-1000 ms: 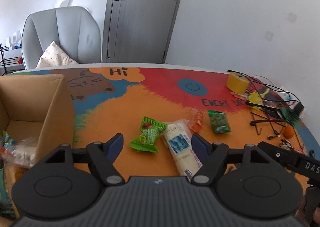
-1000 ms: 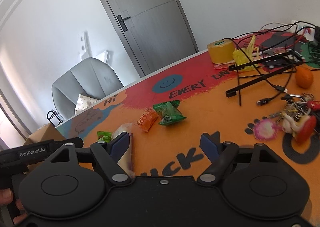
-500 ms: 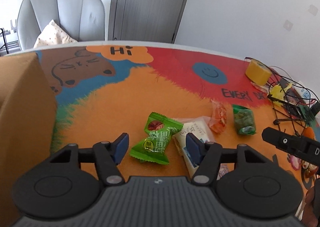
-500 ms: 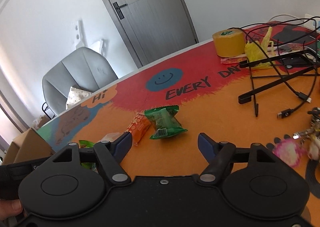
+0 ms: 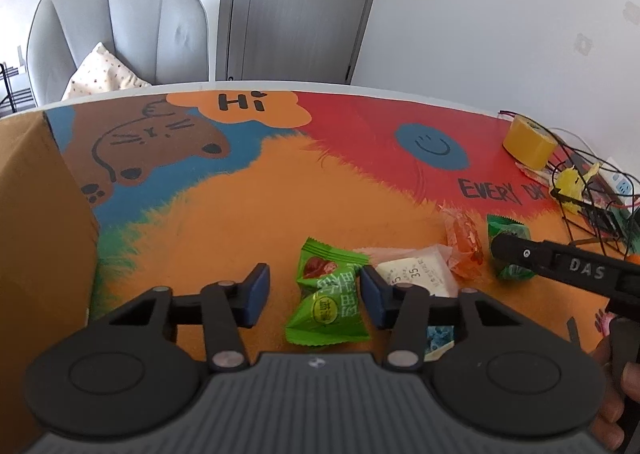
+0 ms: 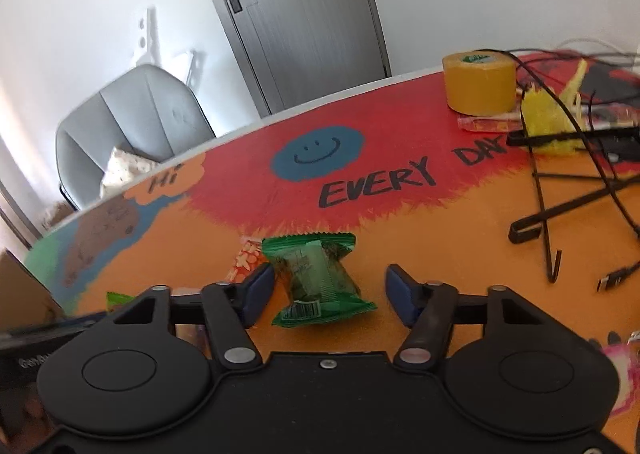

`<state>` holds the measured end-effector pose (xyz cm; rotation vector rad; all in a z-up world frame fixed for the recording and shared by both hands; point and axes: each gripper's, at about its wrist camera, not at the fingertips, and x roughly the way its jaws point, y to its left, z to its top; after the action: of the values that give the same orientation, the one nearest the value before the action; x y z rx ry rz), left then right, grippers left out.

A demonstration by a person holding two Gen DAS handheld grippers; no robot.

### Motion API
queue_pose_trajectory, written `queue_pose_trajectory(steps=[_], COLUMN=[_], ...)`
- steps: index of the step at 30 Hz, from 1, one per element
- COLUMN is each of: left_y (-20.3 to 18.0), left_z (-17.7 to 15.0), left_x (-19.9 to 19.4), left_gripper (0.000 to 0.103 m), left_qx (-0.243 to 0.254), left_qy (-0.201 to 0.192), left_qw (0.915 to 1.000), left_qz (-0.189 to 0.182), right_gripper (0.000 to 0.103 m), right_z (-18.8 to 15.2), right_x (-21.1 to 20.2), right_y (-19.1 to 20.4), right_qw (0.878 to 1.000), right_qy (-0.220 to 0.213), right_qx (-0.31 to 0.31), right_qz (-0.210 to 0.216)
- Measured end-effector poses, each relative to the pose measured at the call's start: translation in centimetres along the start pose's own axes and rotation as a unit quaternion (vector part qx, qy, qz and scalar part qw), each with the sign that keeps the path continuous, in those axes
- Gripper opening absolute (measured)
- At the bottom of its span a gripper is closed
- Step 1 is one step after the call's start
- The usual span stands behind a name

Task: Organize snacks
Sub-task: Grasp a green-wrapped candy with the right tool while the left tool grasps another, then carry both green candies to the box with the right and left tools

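At the left edge of my left view stands a cardboard box [image 5: 40, 230], cut off by the frame; I see only its outer wall, so what it holds I cannot tell. My left gripper [image 5: 314, 294] is closing around a light green snack [image 5: 330, 300] that lies on the table [image 5: 240, 213]; the right pad looks to be at the wrapper's edge, the left pad stands clear of it, so nothing is clamped yet. Just right of it lies a white packet [image 5: 416, 274], partly hidden behind the gripper's right finger, then an orange snack [image 5: 462, 246] and a dark green snack [image 5: 508, 232], the last half covered by the other tool's black arm. My right view shows that dark green snack [image 6: 318, 278] in full, lying between the closing jaws of my right gripper [image 6: 330, 288], with gaps on both sides, not pinched. The orange snack [image 6: 244, 260] peeks out behind the right gripper's left finger, and only a sliver of the light green one [image 6: 118, 298] shows. This view alone gives a clear look at the yellow tape roll [image 6: 478, 83], a yellow fluffy thing I cannot identify [image 6: 548, 121] and the black cables [image 6: 560, 181]. A person's hand [image 5: 616, 406] is cut off at the left view's lower right corner.
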<state>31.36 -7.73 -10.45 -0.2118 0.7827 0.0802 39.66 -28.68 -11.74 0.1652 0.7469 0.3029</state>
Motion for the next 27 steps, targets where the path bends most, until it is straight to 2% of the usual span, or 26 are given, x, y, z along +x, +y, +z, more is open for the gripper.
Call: queue_pose_trajectory(steps=[1,2,6,16,27], left_y=[-0.1,-0.2,0.1,-0.1,1.9], left_z=[-0.1,-0.1,-0.3,-0.7,-0.8], left_x=[0.0,0.0,-0.4,-5.7,-13.0], left_gripper=[0.037,0.031,0.028,0.028,0.028], left_qx=[0.003,0.007,-0.006,-0.004,-0.007], left_qy=[-0.001,-0.001,0.006,-0.035,-0.094], left_qw=[1.0,1.0,0.9998,0.9983,0.9941], left_qz=[0.001,0.001,-0.018,-0.047,-0.054], right_gripper=[0.047,0.036,0.032,0.031,0.031], right_z=[0.0,-0.1,-0.1,-1.2,-1.6], right_x=[0.0,-0.2,-1.4,-6.4,-11.0], right_y=[0.1,0.1,-0.4,1.1,6.8], right_qw=[1.0,1.0,1.0,0.999,0.994], right_qy=[0.0,0.002,0.011,-0.022,-0.061], right_qx=[-0.007,-0.007,0.013,0.023,-0.011], right_qz=[-0.007,-0.009,0.008,0.028,0.088])
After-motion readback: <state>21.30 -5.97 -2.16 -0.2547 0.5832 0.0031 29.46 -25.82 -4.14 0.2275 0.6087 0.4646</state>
